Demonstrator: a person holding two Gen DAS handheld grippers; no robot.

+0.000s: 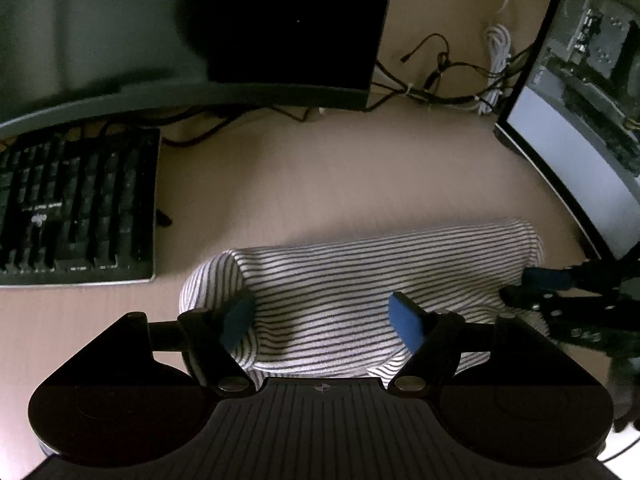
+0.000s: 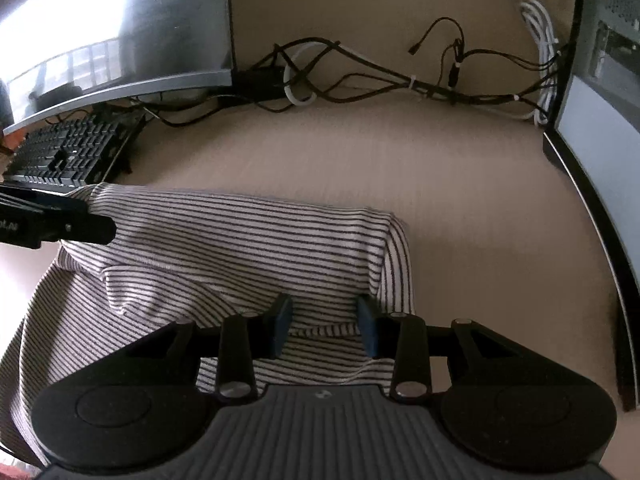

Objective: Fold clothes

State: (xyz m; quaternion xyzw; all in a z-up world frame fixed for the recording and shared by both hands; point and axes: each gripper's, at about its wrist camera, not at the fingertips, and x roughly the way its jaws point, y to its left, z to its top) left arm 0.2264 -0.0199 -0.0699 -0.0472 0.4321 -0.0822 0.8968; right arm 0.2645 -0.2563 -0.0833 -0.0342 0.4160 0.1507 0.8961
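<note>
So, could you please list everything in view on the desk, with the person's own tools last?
Striped garment: one, white with dark stripes, folded over at the near middle of the desk.
Keyboard: one, black, to the left.
Monitors: two; one dark at the back, one lit at the right.
Cables: a tangle, black and white, along the back of the desk.
Left tool: one, black with blue pads, open over the garment's left end.
Right tool: one, black with blue pads, at the garment's right end, a fold between its pads; grip unclear.
</note>
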